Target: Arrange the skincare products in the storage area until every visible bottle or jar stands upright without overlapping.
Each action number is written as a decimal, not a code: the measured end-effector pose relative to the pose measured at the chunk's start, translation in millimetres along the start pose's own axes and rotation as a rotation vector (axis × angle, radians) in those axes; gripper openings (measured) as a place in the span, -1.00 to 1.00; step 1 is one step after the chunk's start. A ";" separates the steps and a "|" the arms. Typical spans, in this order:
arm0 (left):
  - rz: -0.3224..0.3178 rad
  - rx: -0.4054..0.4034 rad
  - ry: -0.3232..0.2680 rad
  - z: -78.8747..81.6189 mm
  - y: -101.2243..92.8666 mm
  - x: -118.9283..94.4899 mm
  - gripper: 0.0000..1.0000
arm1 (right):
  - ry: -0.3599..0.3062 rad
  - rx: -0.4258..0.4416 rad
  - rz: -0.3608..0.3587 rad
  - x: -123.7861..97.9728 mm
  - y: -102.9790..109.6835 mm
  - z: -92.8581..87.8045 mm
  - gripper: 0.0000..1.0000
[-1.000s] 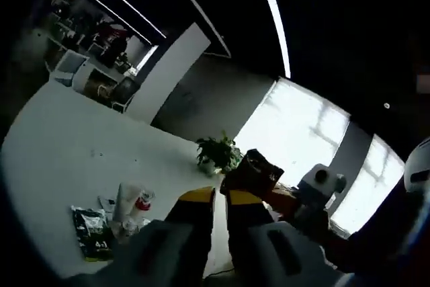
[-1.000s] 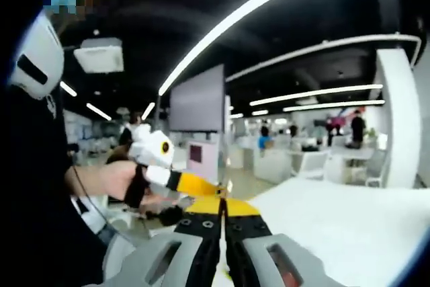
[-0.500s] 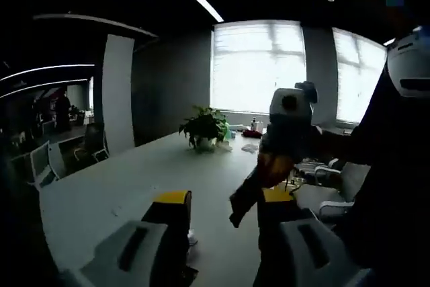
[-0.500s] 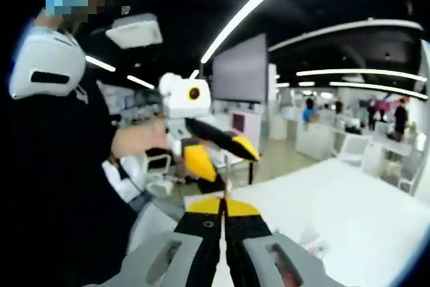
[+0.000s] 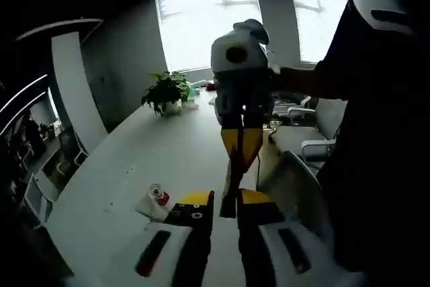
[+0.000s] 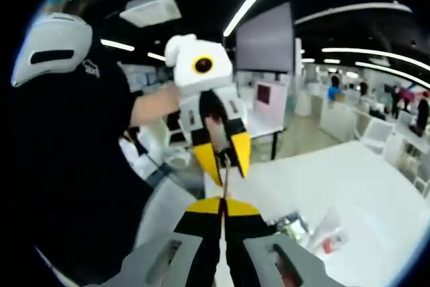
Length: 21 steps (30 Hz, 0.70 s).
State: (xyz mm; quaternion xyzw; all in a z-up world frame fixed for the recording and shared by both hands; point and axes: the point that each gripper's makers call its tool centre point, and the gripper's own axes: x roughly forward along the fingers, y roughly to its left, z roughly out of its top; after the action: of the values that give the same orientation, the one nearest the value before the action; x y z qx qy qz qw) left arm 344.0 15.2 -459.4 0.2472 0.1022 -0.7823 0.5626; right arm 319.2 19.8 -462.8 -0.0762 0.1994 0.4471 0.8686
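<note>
The left gripper (image 5: 223,201), grey with yellow-black tips, holds its jaws slightly apart; the right gripper (image 6: 224,206) has its jaws pressed together on nothing. They point at each other above the long white table (image 5: 175,146). The white tube with a red cap (image 5: 156,199) lies flat beside clear wrapping (image 6: 330,228). Best to lower both, open wide, then grip the tube mid-body.

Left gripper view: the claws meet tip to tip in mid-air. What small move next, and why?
Probably lower the left claw, which is open, toward the red-capped tube on the white table. The tube seems to lie on its side, and the shut right claw holds nothing.
</note>
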 end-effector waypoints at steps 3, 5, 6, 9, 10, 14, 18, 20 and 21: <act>-0.041 -0.077 -0.016 -1.0 -4.8 0.3 -0.84 | 0.013 -0.015 -0.015 -0.7 -3.6 -2.0 -1.00; -0.011 -0.118 -0.050 1.0 2.3 -0.5 -0.86 | -0.002 -0.008 -0.028 -2.2 -6.2 0.0 -1.00; -0.028 -0.161 -0.070 3.0 1.3 -1.8 -0.86 | -0.017 -0.019 -0.031 -3.8 -7.6 2.6 -1.00; -0.014 -0.232 -0.132 9.9 8.4 -8.1 -0.87 | -0.086 -0.113 -0.047 -9.7 -13.7 14.6 -1.00; -0.007 -0.256 -0.178 15.6 12.4 -12.4 -0.87 | -0.121 -0.144 -0.060 -12.1 -15.6 21.0 -1.00; -0.047 -0.398 -0.399 47.2 18.2 -35.5 -0.87 | -0.178 -0.122 -0.090 -21.9 -23.7 26.3 -0.90; -0.062 -0.507 -0.628 72.1 31.3 -67.0 -0.88 | -0.348 -0.001 -0.060 -33.6 -22.2 47.0 -0.78; -0.042 -0.530 -0.674 74.0 35.0 -74.1 -0.88 | -0.436 0.057 -0.044 -36.2 -17.9 59.9 -0.74; -0.036 -0.539 -0.686 73.8 36.4 -75.9 -0.88 | -0.473 0.088 -0.031 -37.4 -16.1 65.7 -0.70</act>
State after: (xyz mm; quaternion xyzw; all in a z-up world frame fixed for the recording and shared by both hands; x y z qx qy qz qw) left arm 376.4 33.3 -353.8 -0.1844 0.1143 -0.7740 0.5948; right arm 331.0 2.8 -388.4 0.0654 0.0083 0.4301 0.9004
